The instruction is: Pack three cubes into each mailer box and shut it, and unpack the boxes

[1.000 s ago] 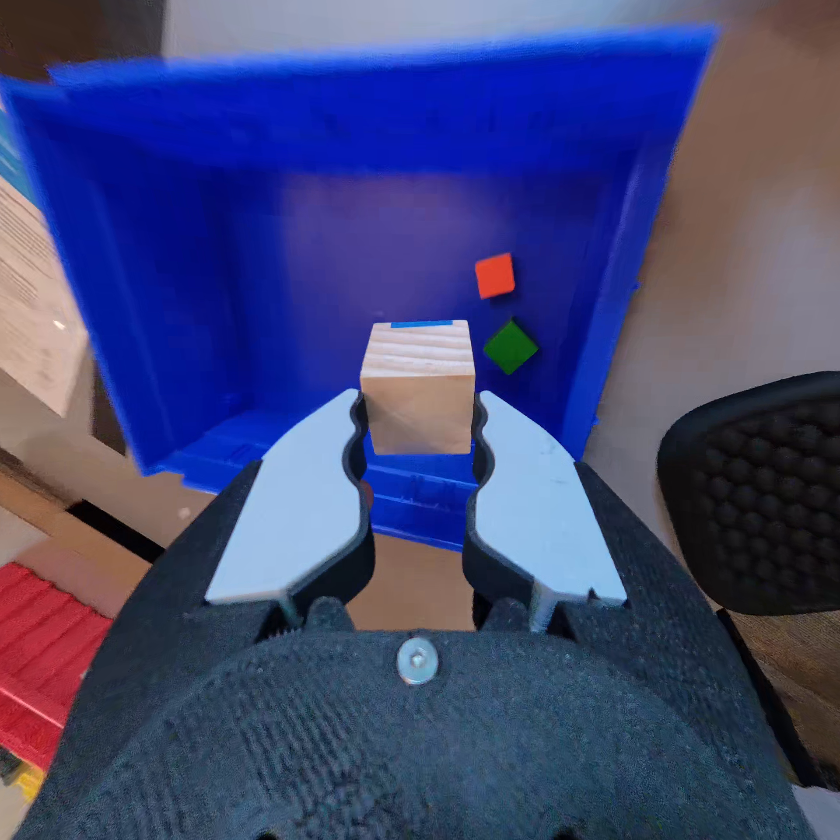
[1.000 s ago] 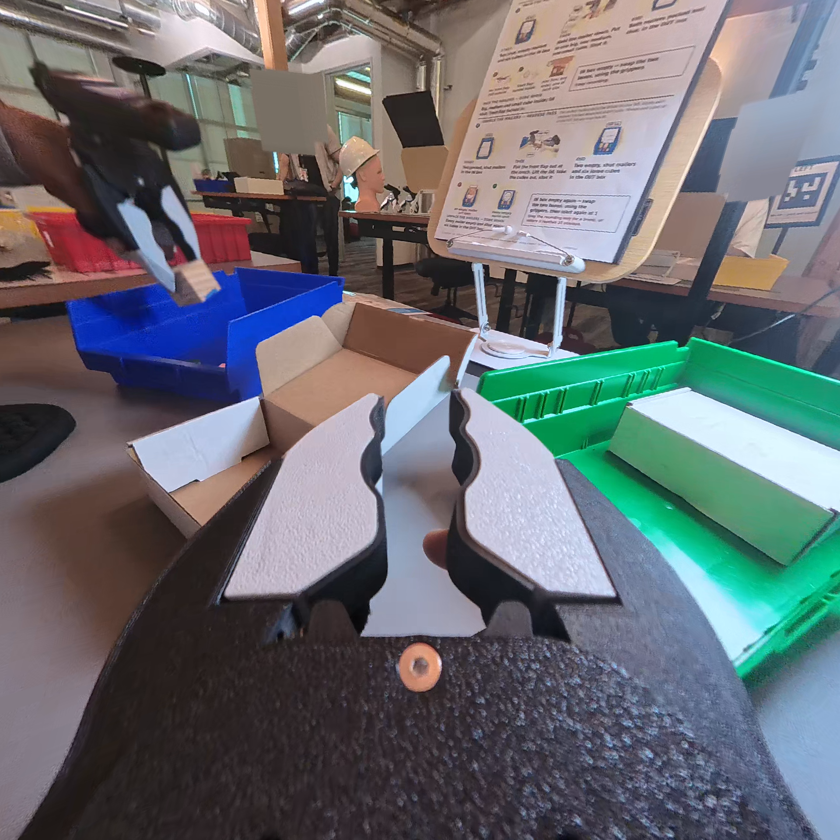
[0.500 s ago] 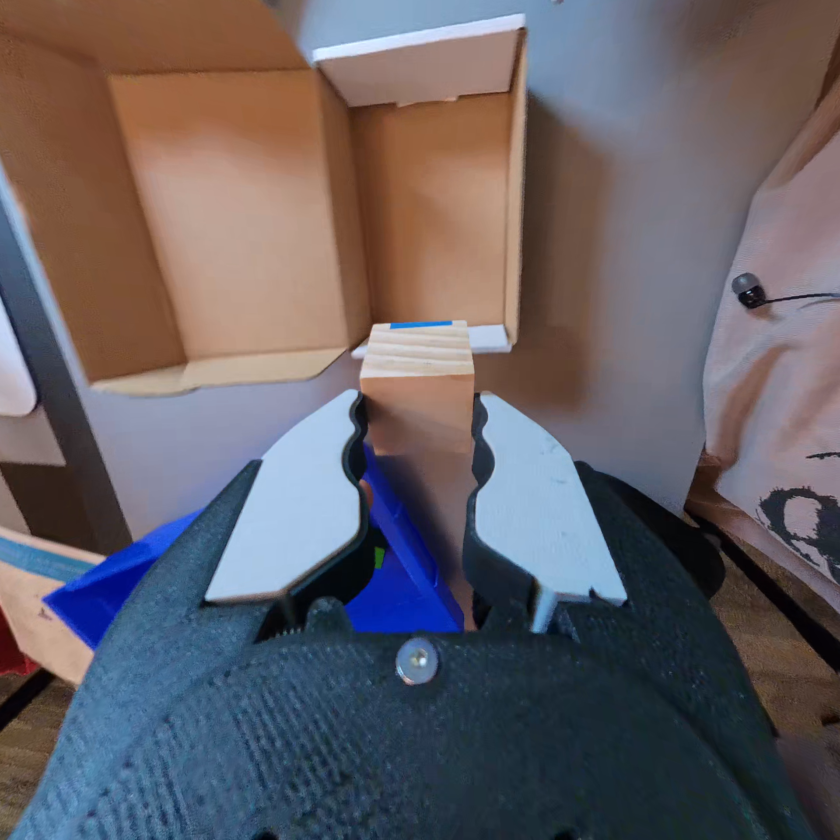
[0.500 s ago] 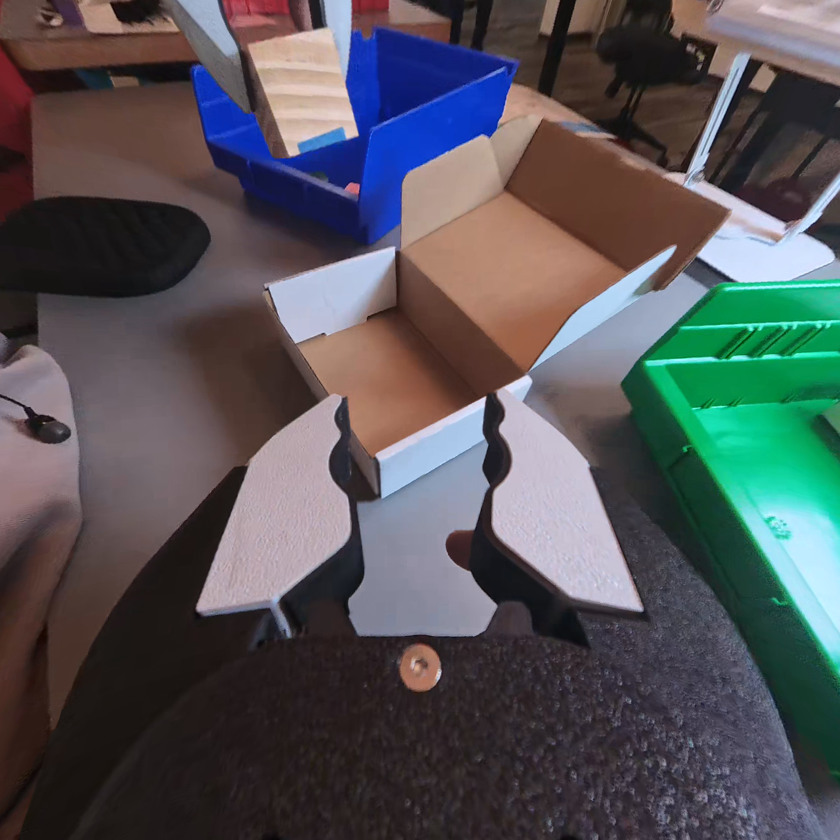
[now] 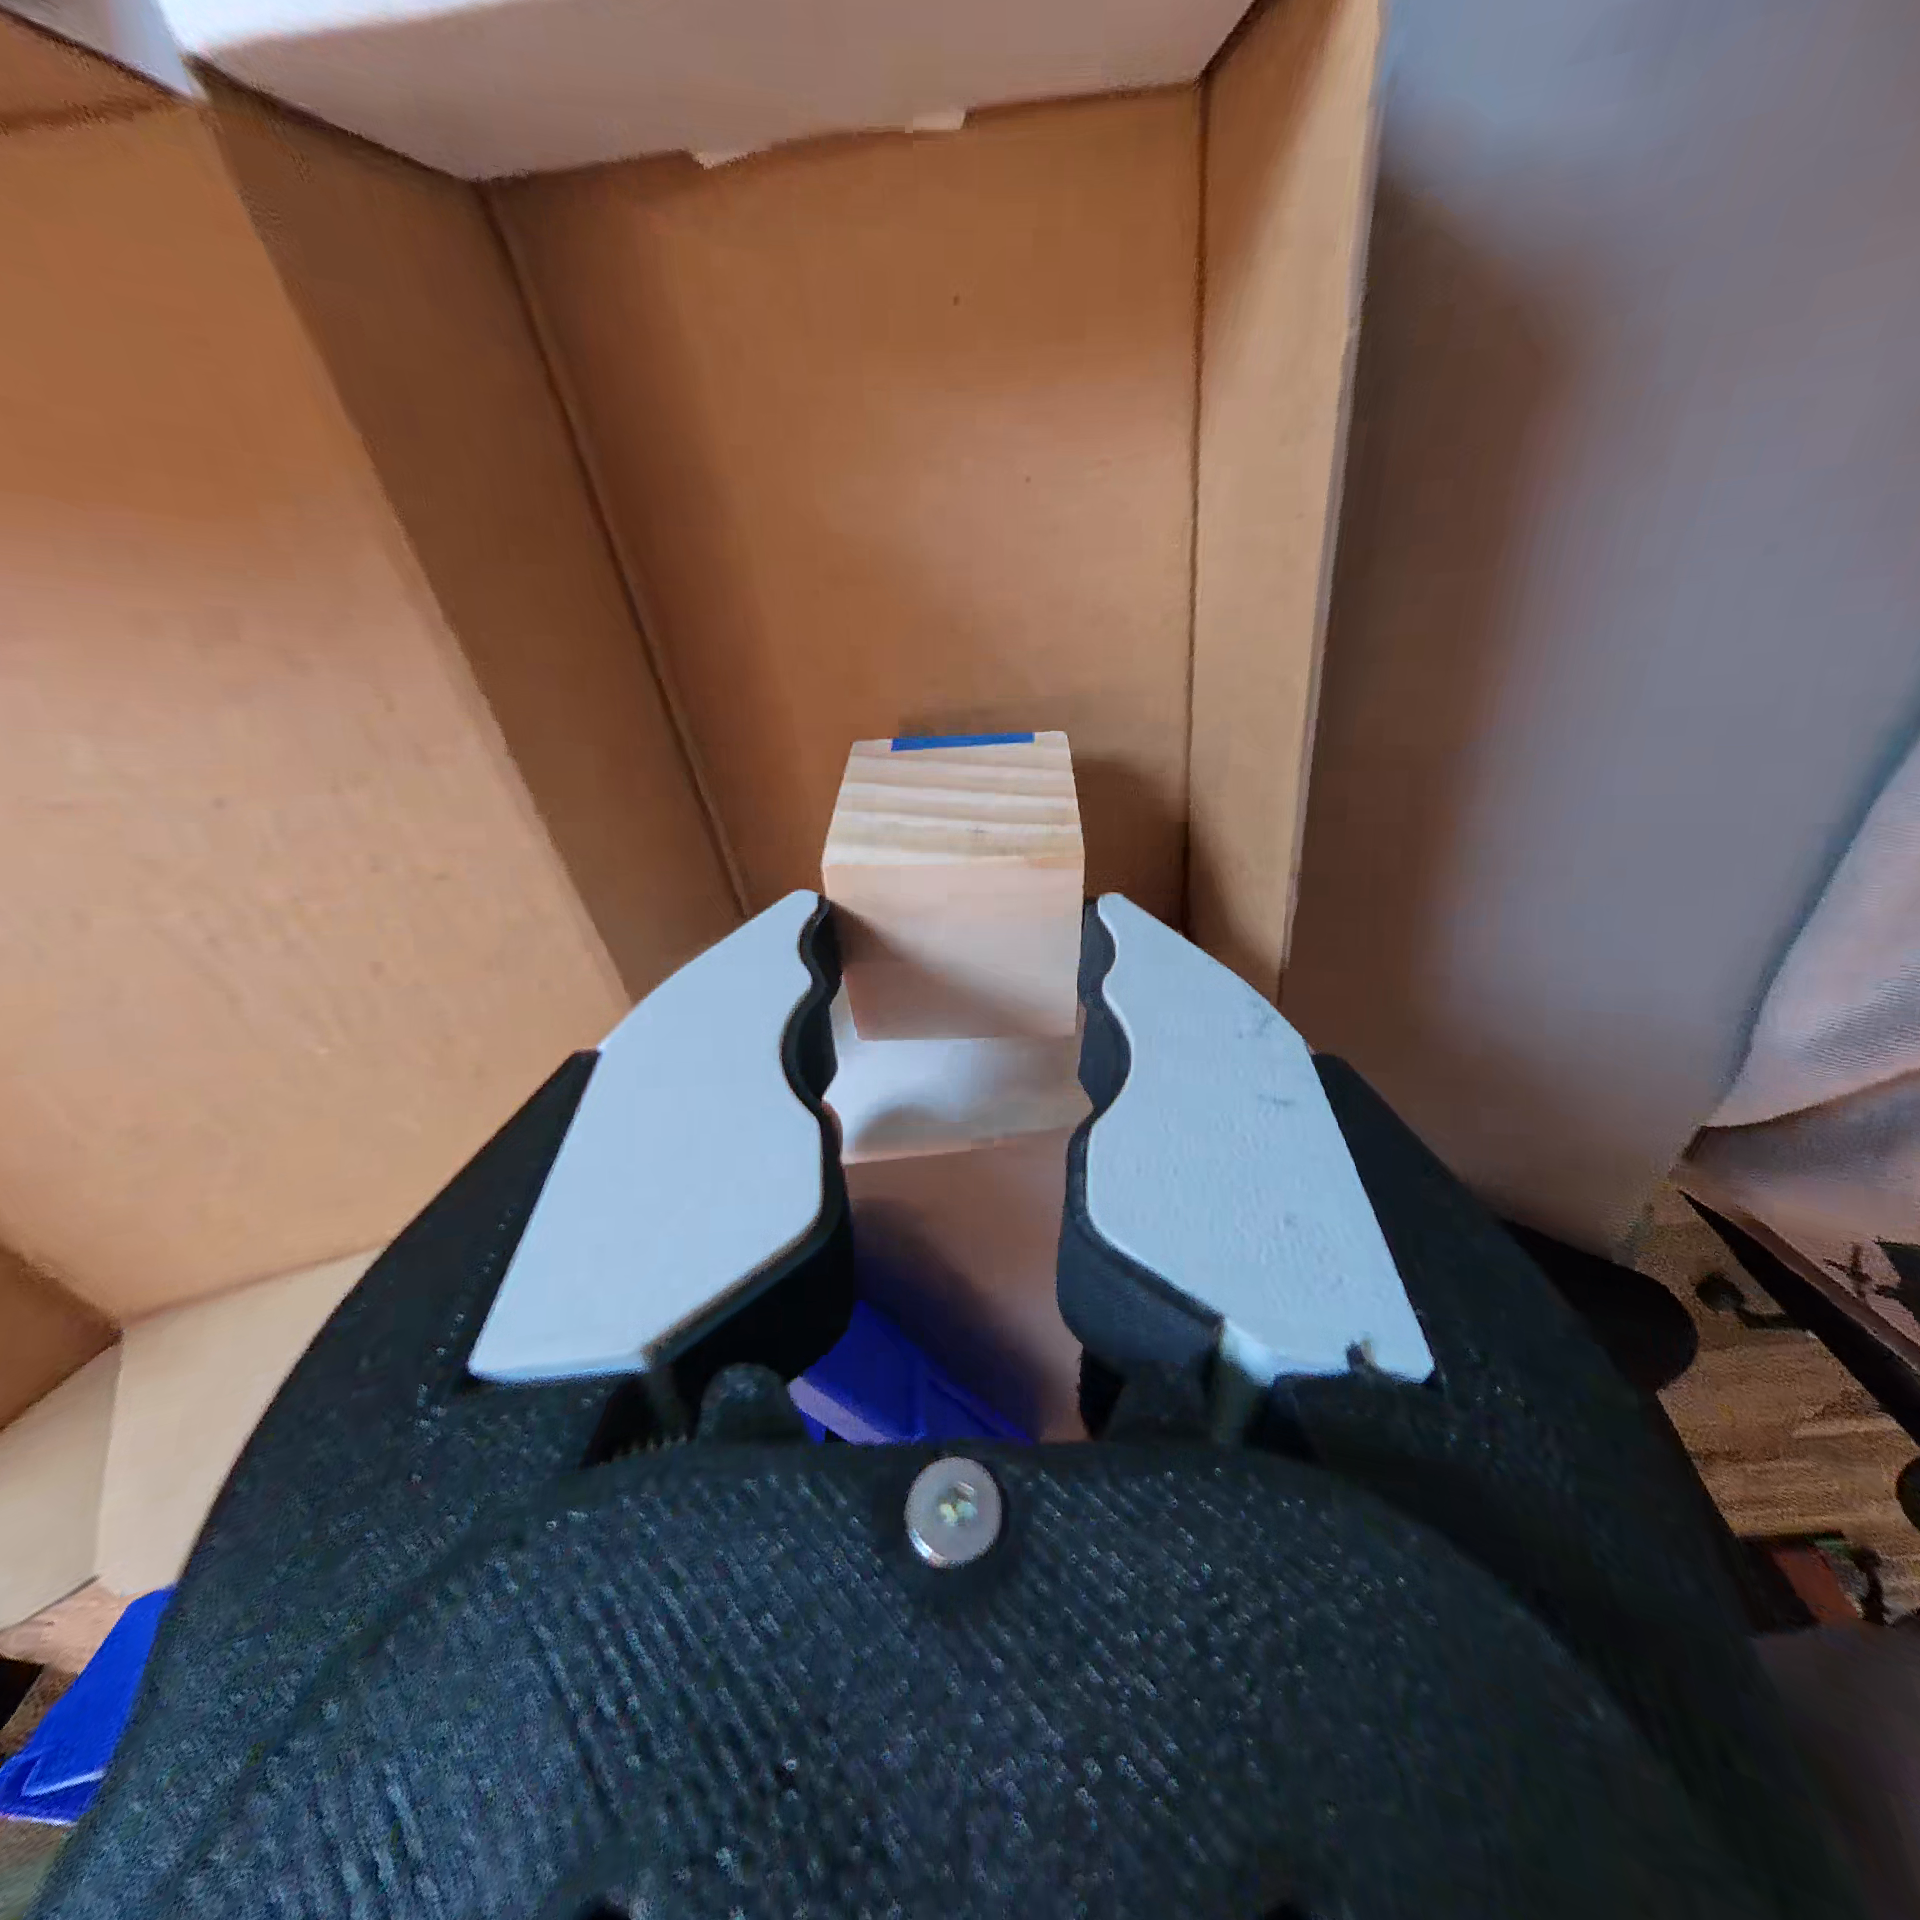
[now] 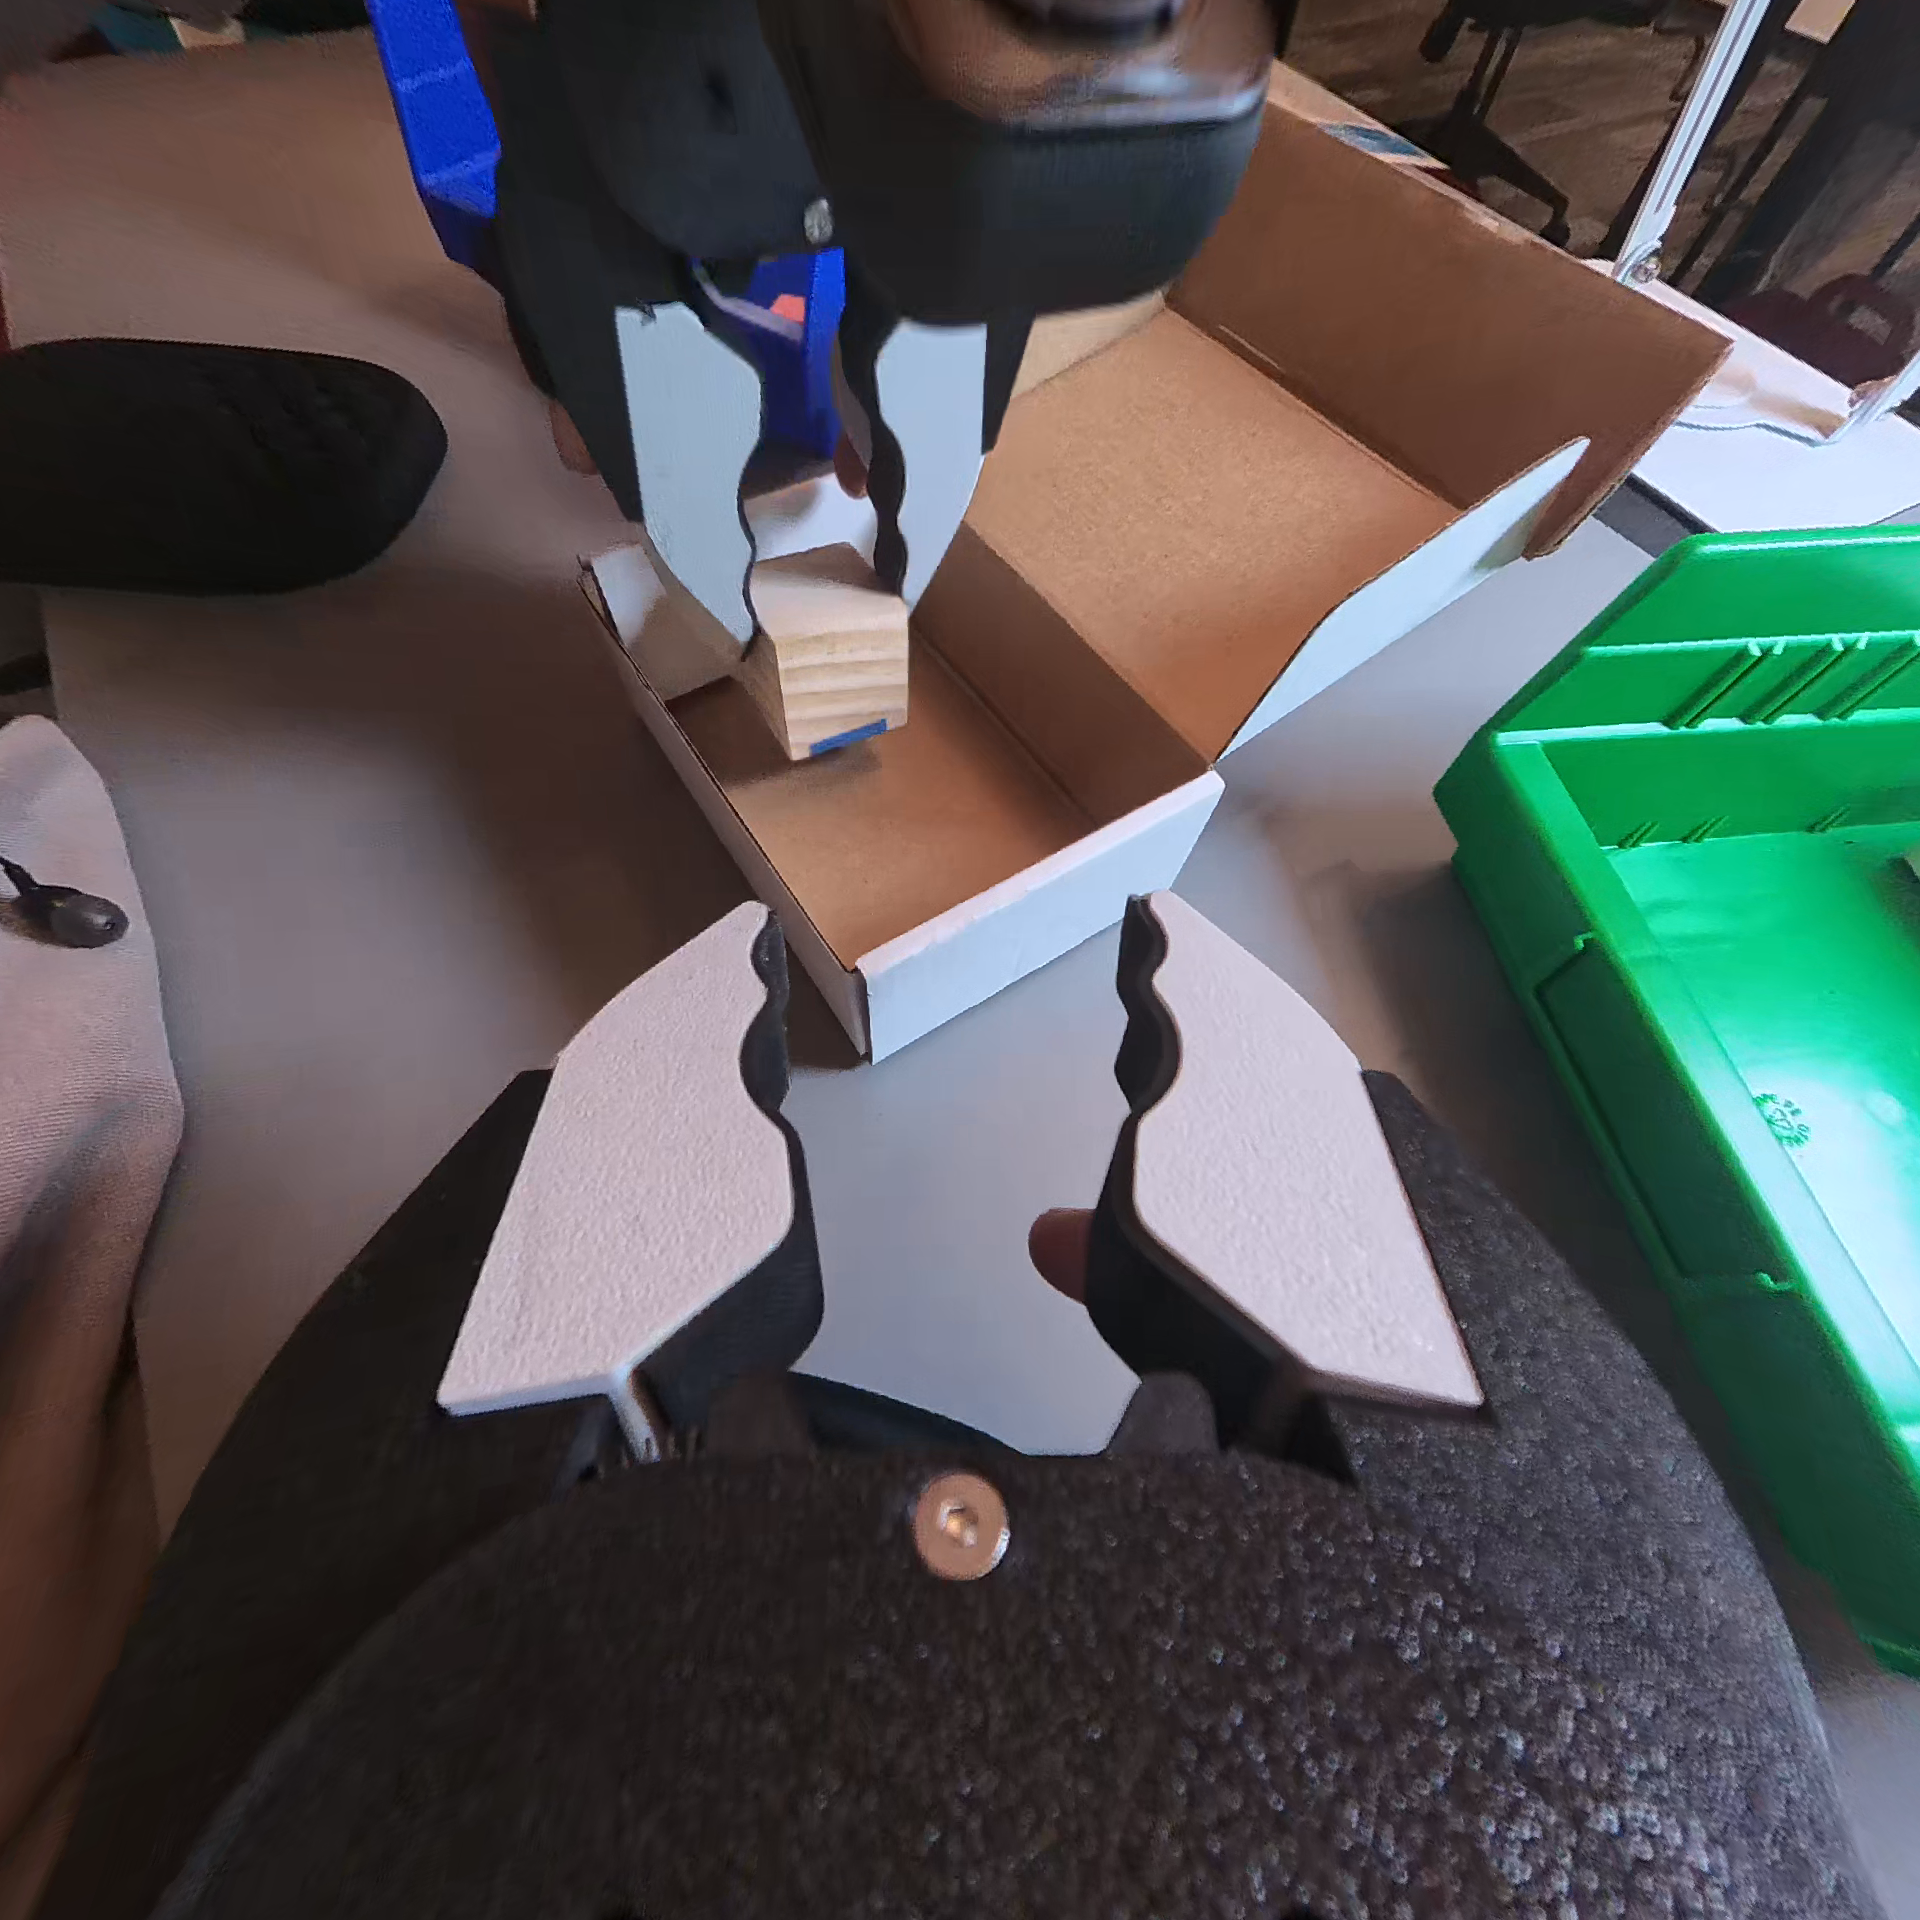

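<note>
My left gripper (image 5: pixel 951 920) is shut on a wooden cube (image 5: pixel 956 862) with a blue mark on its far face. It holds the cube inside the open mailer box (image 5: pixel 883 468), near one end and low over the brown floor. In the right wrist view the left gripper (image 6: pixel 821 613) points down into the box (image 6: pixel 1039 925) with the cube (image 6: pixel 836 665) tilted between its fingers. I cannot tell whether the cube touches the floor. My right gripper (image 6: pixel 951 914) is open and empty, just in front of the box's near white corner. I see no other cube in the box.
A blue bin (image 6: pixel 436 125) stands behind the box, mostly hidden by the left gripper. A green bin (image 6: pixel 1714 935) sits to the right. A black pad (image 6: pixel 187 457) lies at the left, and grey cloth (image 6: pixel 62 1039) lies at the table's left edge. One gripper's finger ends stand about 15 centimetres off the other's.
My left gripper carried the cube from over the blue bin and lowered it into the mailer box. My right gripper tilted down toward the box's near corner and opened wider.
</note>
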Motion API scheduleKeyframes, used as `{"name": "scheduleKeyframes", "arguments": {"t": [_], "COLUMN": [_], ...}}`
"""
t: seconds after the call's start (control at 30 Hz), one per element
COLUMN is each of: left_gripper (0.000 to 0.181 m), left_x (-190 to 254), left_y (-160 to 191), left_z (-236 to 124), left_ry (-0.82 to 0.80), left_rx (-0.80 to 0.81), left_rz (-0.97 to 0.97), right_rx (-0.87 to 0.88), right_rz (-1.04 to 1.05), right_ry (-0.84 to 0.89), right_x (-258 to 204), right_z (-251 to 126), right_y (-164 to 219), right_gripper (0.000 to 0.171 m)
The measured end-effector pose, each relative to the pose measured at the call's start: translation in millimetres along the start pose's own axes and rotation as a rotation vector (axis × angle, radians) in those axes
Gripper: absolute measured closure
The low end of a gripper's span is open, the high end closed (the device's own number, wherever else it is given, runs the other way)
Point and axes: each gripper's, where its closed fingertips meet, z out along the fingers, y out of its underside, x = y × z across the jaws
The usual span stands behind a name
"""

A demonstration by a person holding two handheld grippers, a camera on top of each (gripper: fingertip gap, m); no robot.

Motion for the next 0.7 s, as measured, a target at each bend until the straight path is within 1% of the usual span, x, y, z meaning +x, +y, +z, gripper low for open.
{"name": "scheduleKeyframes", "arguments": {"t": [0.13, 0.33, 0.4, 0.47, 0.57, 0.63, 0.7], "left_gripper": [0.137, 0.136, 0.129, 0.125, 0.125, 0.125, 0.126], "left_x": [-4.5, -7.8, -6.2, -7.7, -8.0, -11.7, -19.8], "left_y": [3.9, 0.0, -1.2, -3.2, -3.5, 5.7, 23.7], "left_z": [13.1, 13.7, 9.3, -3.4, -36.0, -62.3, -87.2], "left_ry": [-0.014, -0.053, -0.052, -0.081, -0.126, -0.177, -0.239], "left_rx": [-0.005, 0.041, 0.069, 0.123, 0.246, 0.322, 0.387], "left_rz": [-0.018, -0.042, -0.051, -0.059, -0.083, -0.111, -0.159], "right_rx": [-0.007, -0.020, -0.020, -0.017, -0.017, -0.017, -0.016], "right_rz": [0.004, 0.001, 0.000, 0.001, 0.001, -0.001, -0.001], "right_ry": [0.000, -0.003, -0.002, -0.002, 0.002, 0.006, 0.009], "right_x": [1.1, -0.6, -0.7, -0.9, -0.5, -0.2, -0.4], "right_z": [0.8, 3.5, 3.4, 3.1, 2.9, 2.7, 2.7], "right_y": [2.8, 5.2, 5.3, 4.9, 4.7, 4.5, 3.9], "right_gripper": [0.111, 0.110, 0.110, 0.110, 0.111, 0.111, 0.111]}}
